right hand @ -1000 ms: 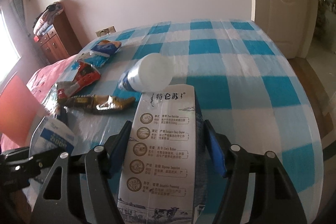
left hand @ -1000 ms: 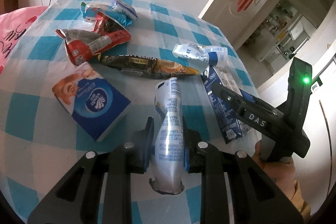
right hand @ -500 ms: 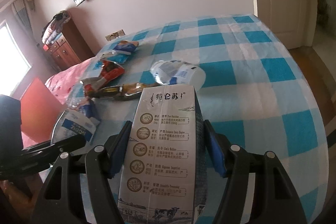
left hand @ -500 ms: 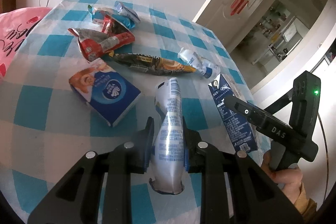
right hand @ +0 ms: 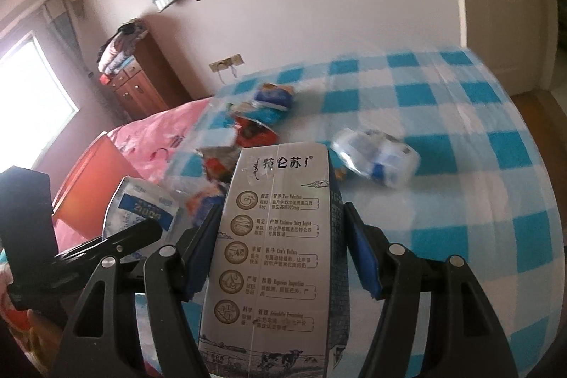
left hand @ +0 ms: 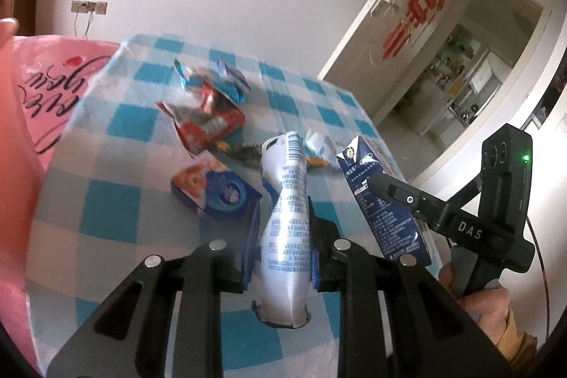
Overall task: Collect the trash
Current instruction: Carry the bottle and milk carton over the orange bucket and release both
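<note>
1. Trash sits in both of our tools, lifted above the blue-and-white checked bench (left hand: pixel 117 211).
2. Our left tool (left hand: pixel 281 257) is pressed tight on a crumpled white plastic pouch with blue print (left hand: pixel 285 222); the pouch's long axis runs straight out along the fingers, and its torn end hangs below them.
3. Our right tool (right hand: pixel 276 250) pinches a tall white-and-navy milk carton (right hand: pixel 273 257) across its width, with the carton's long axis also pointing forward along the fingers.
4. Taking that carton as landmark: a squashed clear plastic bottle with a blue label (right hand: pixel 377 162) lies just beyond and to the right of its top, on the bench.
5. A red crumpled snack wrapper (left hand: pixel 203 126) and a blue tissue pack (left hand: pixel 216 192) lie beyond and to the left of the carton, nearer our left hand.
6. We judge that both loads must go to a bin, which no view shows, before more can be picked.
7. For the next pick, the bottle lies closer to our right tool and crosswise to it, so we would turn the wrist to close across its narrow side.
</note>
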### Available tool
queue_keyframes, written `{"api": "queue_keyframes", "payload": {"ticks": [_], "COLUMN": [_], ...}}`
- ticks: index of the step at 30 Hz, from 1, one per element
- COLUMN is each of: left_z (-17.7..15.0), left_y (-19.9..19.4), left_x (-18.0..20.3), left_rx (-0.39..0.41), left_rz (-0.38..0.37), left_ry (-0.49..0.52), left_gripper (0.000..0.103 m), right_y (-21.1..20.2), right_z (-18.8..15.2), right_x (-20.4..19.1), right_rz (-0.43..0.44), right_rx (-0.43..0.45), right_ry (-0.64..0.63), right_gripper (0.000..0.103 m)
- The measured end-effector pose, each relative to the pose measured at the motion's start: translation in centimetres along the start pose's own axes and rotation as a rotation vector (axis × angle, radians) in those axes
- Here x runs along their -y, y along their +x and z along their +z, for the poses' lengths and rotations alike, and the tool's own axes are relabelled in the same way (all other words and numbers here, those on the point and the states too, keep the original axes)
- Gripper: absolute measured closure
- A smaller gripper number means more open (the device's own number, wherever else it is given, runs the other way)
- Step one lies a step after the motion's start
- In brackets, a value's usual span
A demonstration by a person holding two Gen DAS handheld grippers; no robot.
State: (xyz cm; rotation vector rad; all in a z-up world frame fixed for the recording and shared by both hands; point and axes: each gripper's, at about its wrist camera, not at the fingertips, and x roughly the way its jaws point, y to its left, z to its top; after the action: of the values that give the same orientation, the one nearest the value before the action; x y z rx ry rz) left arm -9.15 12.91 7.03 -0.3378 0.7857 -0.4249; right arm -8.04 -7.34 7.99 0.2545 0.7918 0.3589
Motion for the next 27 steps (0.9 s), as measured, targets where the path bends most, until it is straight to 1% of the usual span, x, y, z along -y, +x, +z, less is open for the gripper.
{"api": "queue_keyframes", "payload": {"ticks": [6, 11, 14, 17, 20, 23, 27], "left_z": [1.4, 2.6, 3.3, 4.0, 4.5, 4.8, 4.9], "left_y": [-3.6, -6.9, -9.3, -11.9, -14.0, -16.5, -18.7], "left_x": [-1.3, -3.1, -4.5, -6.3, -8.0, -10.1, -12.3], "left_rx": [0.087, 0.169, 0.22, 0.276, 0.32, 0.369, 0.412], "left_rz": [0.009, 0.052, 0.091, 0.147, 0.196, 0.262, 0.326], "left_ry": [-0.021, -0.05, -0.072, -0.094, -0.119, -0.148, -0.194], "left_gripper": [0.078, 0.078, 0.078, 0.078, 0.078, 0.078, 0.078], "right_y": [0.1, 1.1, 1.8, 2.8, 3.7, 4.7, 6.2], "right_z": [2.2, 4.3, 5.2, 6.5, 7.8, 9.0, 9.7], "right_x": [-3.3, -7.1, -9.7, -12.8, -16.2, -20.3, -24.9], "right_rz": [0.077, 0.156, 0.196, 0.257, 0.313, 0.376, 0.425], "right_rx": [0.003, -0.014, -0.027, -0.042, -0.048, -0.055, -0.066], "right_ry": [-0.024, -0.065, -0.099, -0.133, -0.175, -0.229, -0.291], "right_gripper": [0.036, 0.036, 0.036, 0.036, 0.036, 0.036, 0.036]}}
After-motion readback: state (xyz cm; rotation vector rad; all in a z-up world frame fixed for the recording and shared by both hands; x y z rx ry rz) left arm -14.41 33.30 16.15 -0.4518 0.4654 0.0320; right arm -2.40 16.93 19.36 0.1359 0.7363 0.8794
